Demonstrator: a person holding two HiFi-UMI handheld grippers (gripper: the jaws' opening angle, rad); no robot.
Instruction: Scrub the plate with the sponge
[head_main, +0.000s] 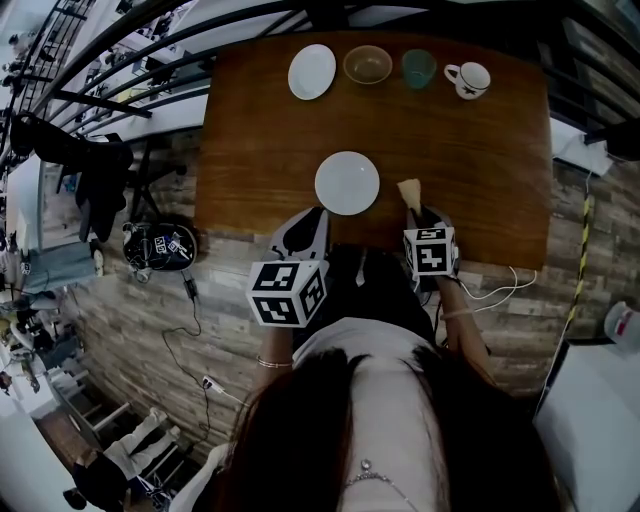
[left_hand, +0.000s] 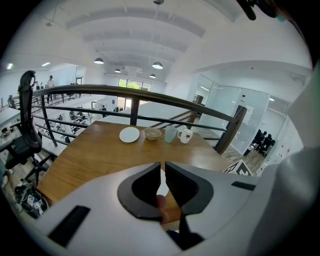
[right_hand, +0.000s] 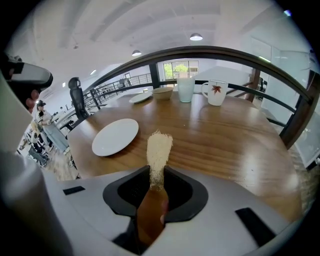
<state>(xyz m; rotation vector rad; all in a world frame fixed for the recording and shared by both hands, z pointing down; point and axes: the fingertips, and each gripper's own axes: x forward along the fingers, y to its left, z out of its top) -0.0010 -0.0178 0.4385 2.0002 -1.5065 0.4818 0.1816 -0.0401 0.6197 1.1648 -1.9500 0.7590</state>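
Observation:
A white plate (head_main: 347, 183) lies near the front edge of the wooden table (head_main: 260, 150). My right gripper (head_main: 421, 213) is just right of it, shut on a beige fibrous sponge (head_main: 409, 191) with a brown handle. In the right gripper view the sponge (right_hand: 159, 149) sticks out forward from between the jaws of that gripper (right_hand: 157, 171), with the plate (right_hand: 115, 136) on the table ahead to the left. My left gripper (head_main: 310, 218) hovers at the plate's near left edge. In the left gripper view its jaws (left_hand: 163, 166) stand almost together with nothing between them.
Along the table's far edge stand a second white plate (head_main: 312, 72), a bowl (head_main: 368, 64), a green cup (head_main: 418, 68) and a white mug (head_main: 468, 79). A dark railing (left_hand: 150, 97) runs behind the table. An office chair (head_main: 95, 175) stands off to the left.

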